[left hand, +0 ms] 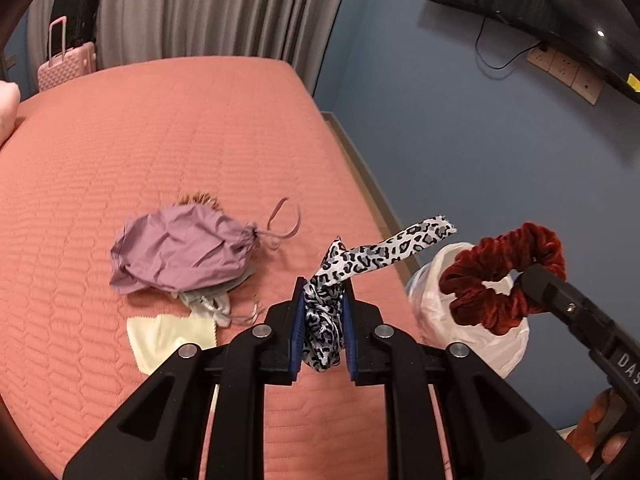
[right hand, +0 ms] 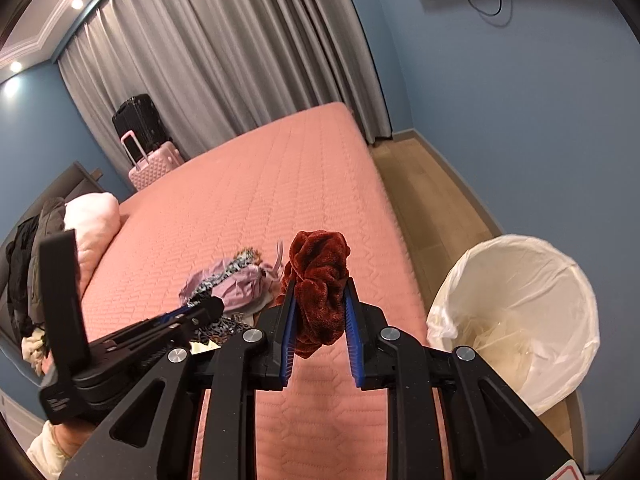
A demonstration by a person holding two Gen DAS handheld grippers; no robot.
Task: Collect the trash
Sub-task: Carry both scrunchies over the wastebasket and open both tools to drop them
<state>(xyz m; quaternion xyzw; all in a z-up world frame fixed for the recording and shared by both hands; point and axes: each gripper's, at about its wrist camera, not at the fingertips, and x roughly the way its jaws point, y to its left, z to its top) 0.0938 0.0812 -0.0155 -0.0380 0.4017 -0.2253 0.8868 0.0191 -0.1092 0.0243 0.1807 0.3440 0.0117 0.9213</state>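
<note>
The left gripper has its jaws squeezed tight on a spotty black-and-white hair tie. One long end of the hair tie sticks up and to the right. The right gripper has its jaws squeezed on a dark red fuzzy scrunchie. In the left wrist view the scrunchie hangs in a loop from the right gripper's tip, up in the air in front of the trash bin.

Both grippers are over the near part of the pink bed. Just past the left gripper, a pale yellow cloth lies flat on the bed. A small grey pouch touches it, and a purple drawstring bag lies partly on top of the grey pouch. Something brown and spotty peeks out behind the purple bag.

Beside the bed, on the right, stands a trash bin with a white bag inside. There is some crumpled clear stuff at the bottom of it.

Farther away, at the head of the bed, is a pink pillow. Behind the bed stand a pink suitcase and a black suitcase, in front of grey curtains.
</note>
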